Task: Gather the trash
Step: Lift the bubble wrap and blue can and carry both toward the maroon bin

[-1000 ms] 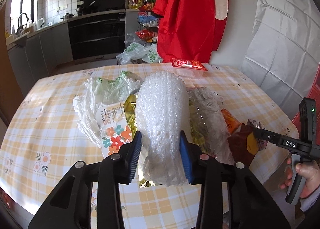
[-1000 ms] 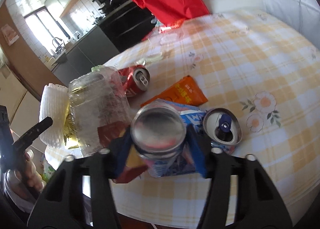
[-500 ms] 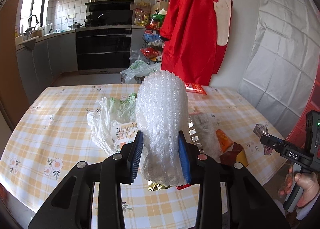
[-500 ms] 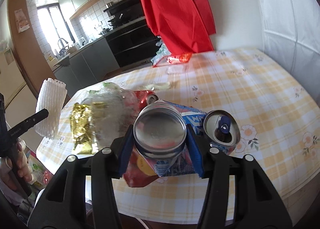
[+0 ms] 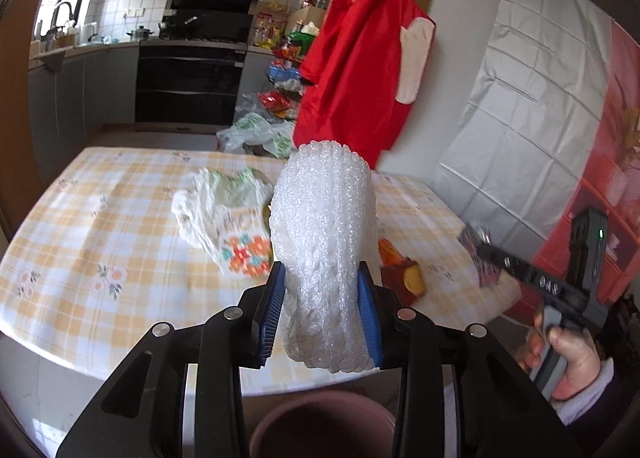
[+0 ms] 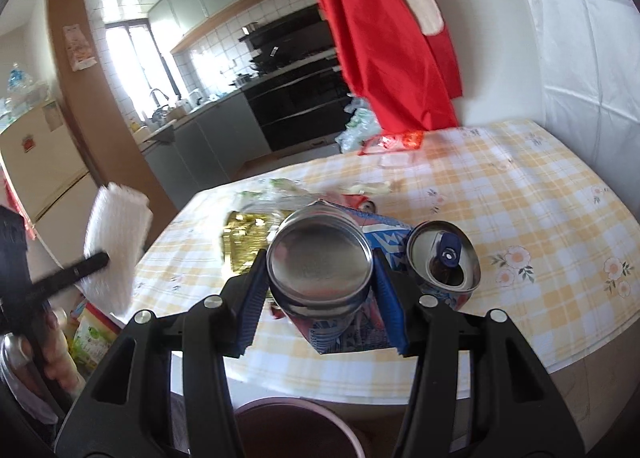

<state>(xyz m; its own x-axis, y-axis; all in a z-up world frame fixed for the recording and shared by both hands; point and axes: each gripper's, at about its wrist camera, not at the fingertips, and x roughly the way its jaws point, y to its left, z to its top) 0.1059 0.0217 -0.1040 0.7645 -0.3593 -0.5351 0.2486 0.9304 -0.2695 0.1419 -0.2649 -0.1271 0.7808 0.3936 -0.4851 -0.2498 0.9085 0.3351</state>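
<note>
Our left gripper (image 5: 320,312) pinches a roll of bubble wrap (image 5: 324,242) between its two blue pads (image 5: 272,314). The pads press in on the lower part of the roll, and the top of the roll sticks up toward 12 o'clock. Just below the gripper, at 6 o'clock, we see the round rim of a brown bin (image 5: 320,424). Past the roll is the table (image 5: 100,242) with its yellow checked cloth. At 10 o'clock from the roll lies a white plastic bag (image 5: 216,202) and a flowery wrapper (image 5: 246,252) just beside it. At 3 o'clock from the pads lie orange and brown snack wrappers (image 5: 402,270).

Our right gripper (image 6: 320,300) squeezes a silver can (image 6: 320,262), with one blue pad on each side of it. The can's round bottom faces us. A blue and white carton (image 6: 380,234) sits just behind it. At 3 o'clock from the can a second can (image 6: 444,262) stands on the table (image 6: 540,218) with its top open. At 10 o'clock lies a gold wrapper (image 6: 244,234). At 6 o'clock we see the bin (image 6: 292,428) again, near the table's edge. A red cloth (image 6: 384,30) hangs at 12 o'clock.
</note>
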